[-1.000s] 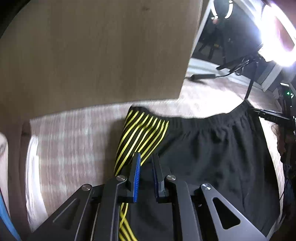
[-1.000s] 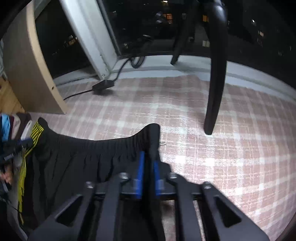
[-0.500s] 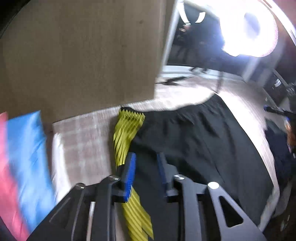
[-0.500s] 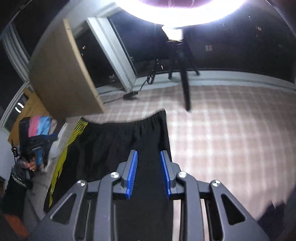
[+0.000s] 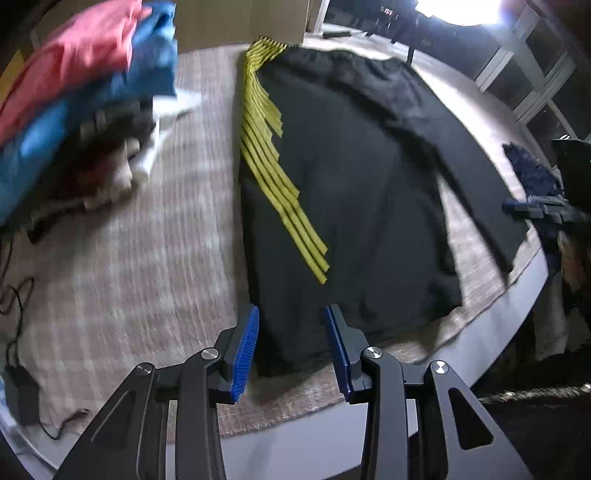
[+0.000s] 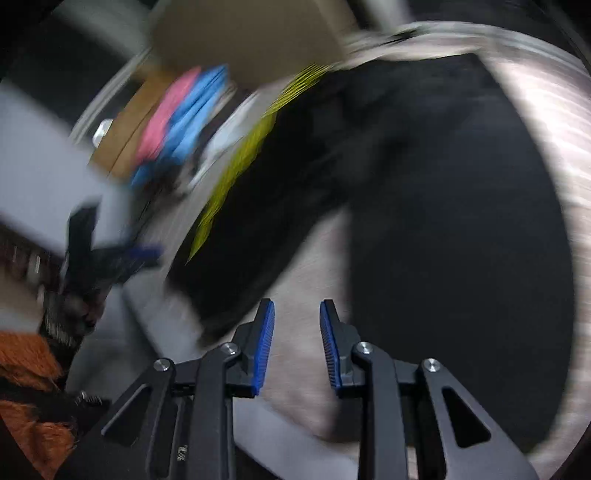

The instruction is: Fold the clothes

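Black shorts point(image 5: 369, 177) with yellow side stripes point(image 5: 273, 162) lie spread flat on the plaid-covered table point(image 5: 140, 280), waistband at the far end, leg hems toward me. My left gripper point(image 5: 291, 332) is open and empty above the left leg hem. My right gripper point(image 6: 297, 332) is open and empty over the near edge between the two legs; the shorts point(image 6: 443, 221) are blurred in this view. Each gripper shows in the other's view, the right one point(image 5: 535, 210) and the left one point(image 6: 122, 254).
A pile of folded clothes, pink and blue on top point(image 5: 74, 85), sits at the far left of the table. A wooden panel point(image 5: 240, 18) stands behind. The rounded table edge point(image 5: 480, 332) runs close in front. Cables and a black adapter point(image 5: 18, 387) lie at the left.
Both grippers have let go of the waistband, opened, and pulled back toward the near hem end of the shorts. The shorts now lie flat.
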Action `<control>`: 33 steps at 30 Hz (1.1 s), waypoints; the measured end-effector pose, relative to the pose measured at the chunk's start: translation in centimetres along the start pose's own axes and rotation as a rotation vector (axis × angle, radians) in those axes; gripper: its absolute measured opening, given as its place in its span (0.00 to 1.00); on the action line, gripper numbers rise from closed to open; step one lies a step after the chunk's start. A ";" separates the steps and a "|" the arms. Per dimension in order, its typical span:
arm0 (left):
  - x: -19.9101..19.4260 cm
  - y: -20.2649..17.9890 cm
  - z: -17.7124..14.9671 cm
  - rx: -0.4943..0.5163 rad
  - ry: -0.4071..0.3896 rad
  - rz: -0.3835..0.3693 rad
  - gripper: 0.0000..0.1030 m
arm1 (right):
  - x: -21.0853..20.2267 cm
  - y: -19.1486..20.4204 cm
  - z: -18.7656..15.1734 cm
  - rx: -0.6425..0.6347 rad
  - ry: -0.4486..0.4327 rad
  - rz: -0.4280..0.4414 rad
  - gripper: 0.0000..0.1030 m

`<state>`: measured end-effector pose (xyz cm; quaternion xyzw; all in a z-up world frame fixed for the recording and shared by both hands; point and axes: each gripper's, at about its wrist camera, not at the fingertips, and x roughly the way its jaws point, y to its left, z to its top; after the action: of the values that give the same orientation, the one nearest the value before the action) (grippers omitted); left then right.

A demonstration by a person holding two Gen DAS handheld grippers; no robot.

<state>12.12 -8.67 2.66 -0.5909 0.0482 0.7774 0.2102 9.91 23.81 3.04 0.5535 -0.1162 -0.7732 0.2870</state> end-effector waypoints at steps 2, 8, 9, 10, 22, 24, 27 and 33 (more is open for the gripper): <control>1.0 0.7 0.0 -0.034 0.001 -0.026 0.35 | 2.8 2.3 -0.5 -0.011 0.046 0.034 0.25; 2.1 1.0 0.1 -0.029 0.006 -0.028 0.35 | 6.8 3.7 -1.3 0.128 0.128 0.070 0.25; 2.1 1.0 0.1 -0.027 0.003 -0.030 0.35 | 6.8 3.3 -1.3 0.167 0.118 0.087 0.25; 1.9 1.1 0.1 -0.033 0.001 -0.030 0.36 | 6.7 3.0 -1.3 0.209 0.104 0.093 0.26; 3.2 1.9 1.6 -0.034 0.029 -0.043 0.02 | 9.1 4.2 -0.6 0.198 0.109 0.015 0.03; 1.9 2.1 2.0 -0.031 0.005 -0.046 0.02 | 7.9 3.9 -0.5 0.236 0.076 0.085 0.03; -0.3 2.5 2.7 -0.015 -0.038 -0.035 0.02 | 5.7 4.6 -0.2 0.216 0.019 0.154 0.03; 2.7 3.3 1.4 0.015 0.045 0.056 0.06 | 8.8 4.6 -0.8 0.178 0.153 0.094 0.09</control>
<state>9.04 -10.45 -0.06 -0.6052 0.0756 0.7690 0.1916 10.17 15.17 -1.91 0.6282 -0.1880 -0.7008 0.2808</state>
